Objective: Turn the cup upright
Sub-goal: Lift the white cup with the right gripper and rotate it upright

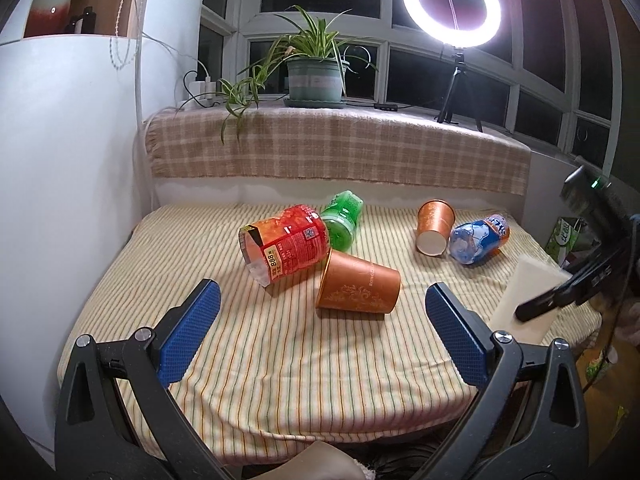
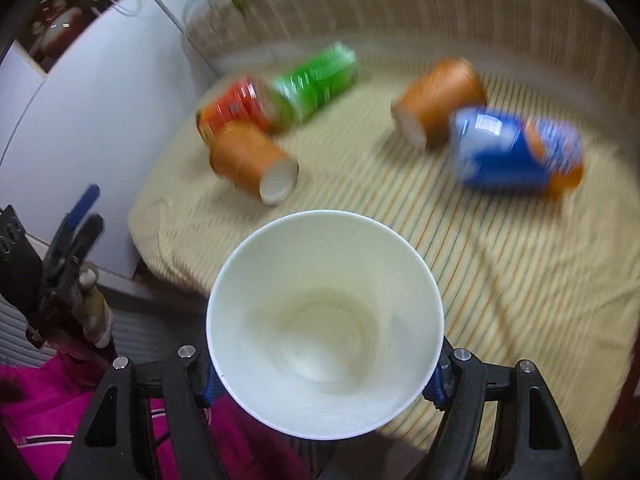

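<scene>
Right gripper: jaws closed on a white-lined paper cup, blue pads pressed against its wall on both sides, mouth turned toward the camera, held above the near edge of the striped cloth. Right view blurred throughout.

Left gripper: jaws spread wide, blue pads well apart, nothing between them, poised over the near part of the cloth.

Just beyond the left jaws: an orange cup lying on its side, rim touching a red bottle that also lies on its side. Behind the red bottle, touching it: a green bottle, tipped over. Farther right on the cloth: a second orange cup on its side, white interior facing forward, just beside a blue bottle lying flat.

At the right edge of the left view: the held cup, seen from the side in the right gripper.

Background: a checked blanket draped over the sill, a potted plant on it, a lit ring light on a tripod before dark window panes.
</scene>
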{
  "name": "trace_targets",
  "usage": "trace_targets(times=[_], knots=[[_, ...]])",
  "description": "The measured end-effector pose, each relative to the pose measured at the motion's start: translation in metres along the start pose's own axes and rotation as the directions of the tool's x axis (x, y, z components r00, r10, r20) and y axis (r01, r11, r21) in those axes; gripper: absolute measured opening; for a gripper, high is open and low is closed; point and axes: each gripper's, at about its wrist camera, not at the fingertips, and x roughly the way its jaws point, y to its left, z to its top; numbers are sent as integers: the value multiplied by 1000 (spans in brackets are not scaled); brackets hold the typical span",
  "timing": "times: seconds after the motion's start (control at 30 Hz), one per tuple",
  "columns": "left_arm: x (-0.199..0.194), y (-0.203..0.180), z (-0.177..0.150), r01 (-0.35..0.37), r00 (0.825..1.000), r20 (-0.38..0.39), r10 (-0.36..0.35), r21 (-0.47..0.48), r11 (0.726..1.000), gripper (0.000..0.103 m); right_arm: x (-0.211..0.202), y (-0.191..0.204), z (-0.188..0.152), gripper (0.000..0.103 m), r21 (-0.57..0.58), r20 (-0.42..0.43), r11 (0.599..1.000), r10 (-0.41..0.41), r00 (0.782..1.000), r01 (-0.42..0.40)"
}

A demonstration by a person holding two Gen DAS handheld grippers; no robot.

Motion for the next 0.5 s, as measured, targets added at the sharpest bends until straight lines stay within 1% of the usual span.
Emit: trace_targets(times=[0.1,0.3,0.4,0.5], knots=[[-1,5,0,-10,1000,0,10,-7,1000,103,20,-6,10,76,45,-28,998,42,999,-40],[-1,13,3,-26,1000,3,26,-19,999,103,35,-17,32,76,107,11,991,78,997,-79],[4,11,4,-20,1000,-7,19,-25,999,103,40,-21,37,76,118,34,989,82,996,-86],[11,6,3,5,1000,-30,-6,-28,1000,103,45,-22,39,76,125,49,990,64,997,-70]])
